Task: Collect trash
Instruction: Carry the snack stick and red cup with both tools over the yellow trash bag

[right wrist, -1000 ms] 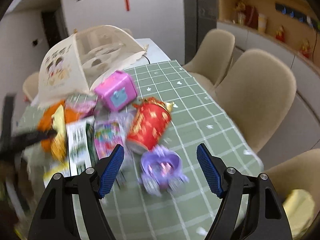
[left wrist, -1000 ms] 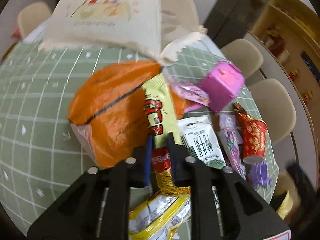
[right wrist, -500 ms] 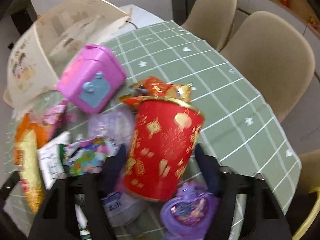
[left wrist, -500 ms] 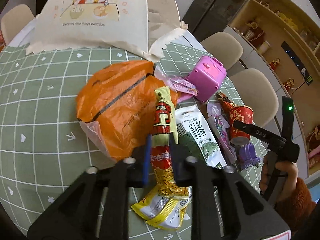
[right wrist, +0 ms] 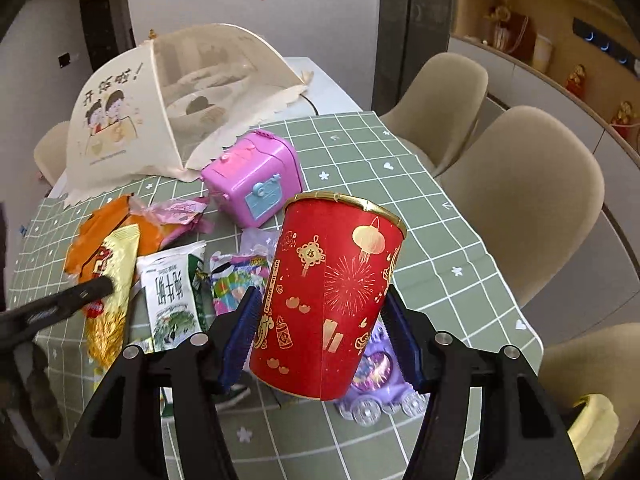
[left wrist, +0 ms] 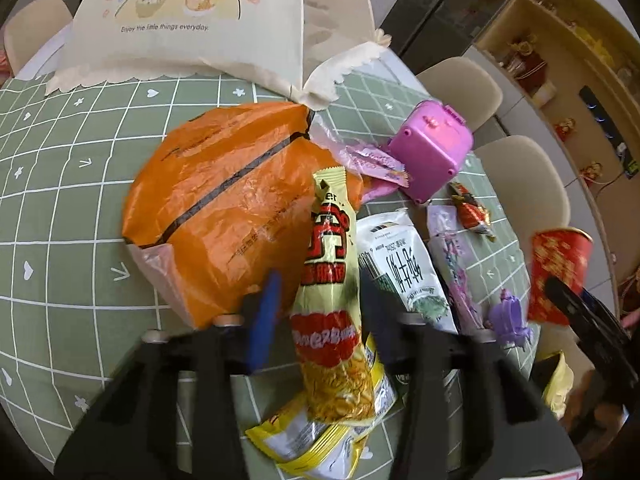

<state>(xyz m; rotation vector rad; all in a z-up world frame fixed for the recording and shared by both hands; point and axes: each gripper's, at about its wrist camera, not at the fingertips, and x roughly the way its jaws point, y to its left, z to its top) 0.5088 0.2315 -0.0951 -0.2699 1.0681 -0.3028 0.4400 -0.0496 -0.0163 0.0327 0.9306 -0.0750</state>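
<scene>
Sitting clamped between the blue pads of the right gripper (right wrist: 324, 344), the red cup (right wrist: 326, 300) is lifted clear of the green checked tablecloth (right wrist: 420, 208), tilted slightly with its gold rim up. Directly behind and below the cup lies a purple toy carriage (right wrist: 376, 380) on the cloth. Left of the cup are a colourful small packet (right wrist: 236, 280), a white and green packet (right wrist: 170, 292) and a long yellow snack bag (right wrist: 112, 288), with an orange plastic bag (left wrist: 224, 216) beyond them. The left gripper (left wrist: 320, 312) has its fingers spread apart on either side of the yellow snack bag (left wrist: 332, 300), with visible gaps, so it holds nothing. Behind the cup stands a pink toy box (right wrist: 256, 180), with a crumpled pink wrapper (right wrist: 176, 214) to its left, and farther back a cream mesh food cover (right wrist: 160, 108). Right of the cup, beige chairs (right wrist: 516, 200) line the table edge.
</scene>
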